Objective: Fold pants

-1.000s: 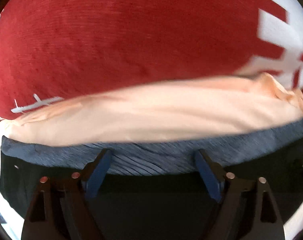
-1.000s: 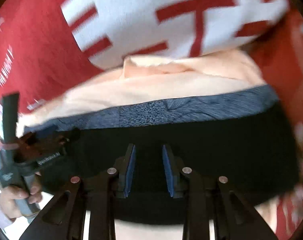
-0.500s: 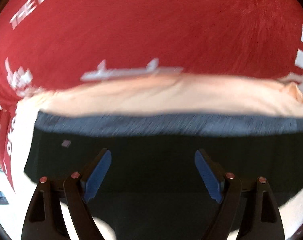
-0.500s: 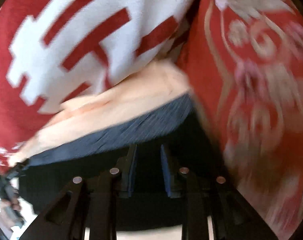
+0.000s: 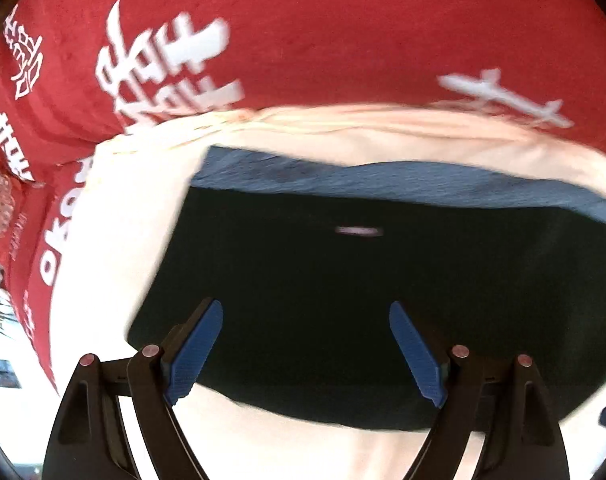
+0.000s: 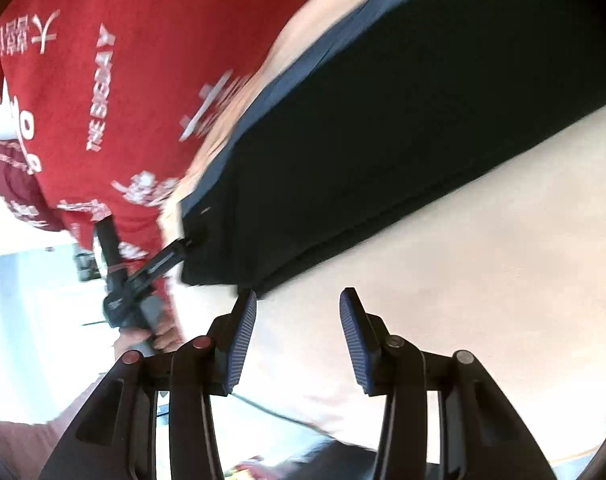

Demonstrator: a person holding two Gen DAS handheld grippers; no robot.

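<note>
The pants (image 5: 363,288) lie flat on top of a cloth (image 5: 115,240). The cloth sticks out past the pants on the left, the near and the far side. The cloth lies on a big blanket (image 5: 303,32), which goes on behind it and to the left. The left gripper (image 5: 305,346) sits over the near part of the pants, with its two fingers wide apart. The right gripper (image 6: 297,338) sits over the cloth, just beside the near edge of the pants.
</note>
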